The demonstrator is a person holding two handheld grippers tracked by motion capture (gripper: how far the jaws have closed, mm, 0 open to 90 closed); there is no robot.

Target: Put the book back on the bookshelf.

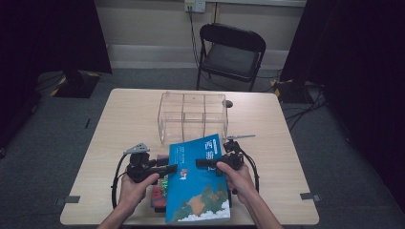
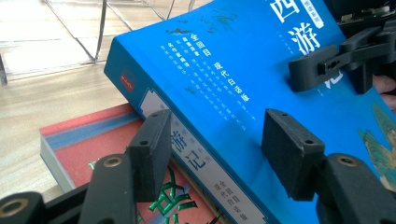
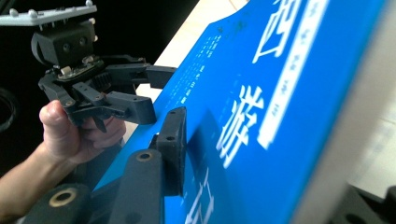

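A thick blue book with white Chinese characters is tilted up off the table, lying partly over a red book. My right gripper is shut on the blue book at its page edge, one jaw flat on the cover and the other behind it. My left gripper stands open around the spine corner of the blue book. Its jaws straddle the spine without clearly pressing on it. The red book lies flat beneath. The right gripper's upper jaw rests on the cover farther off.
A clear plastic box with three compartments stands on the wooden table just beyond the books. A black folding chair sits past the far edge. Dark curtains hang on both sides.
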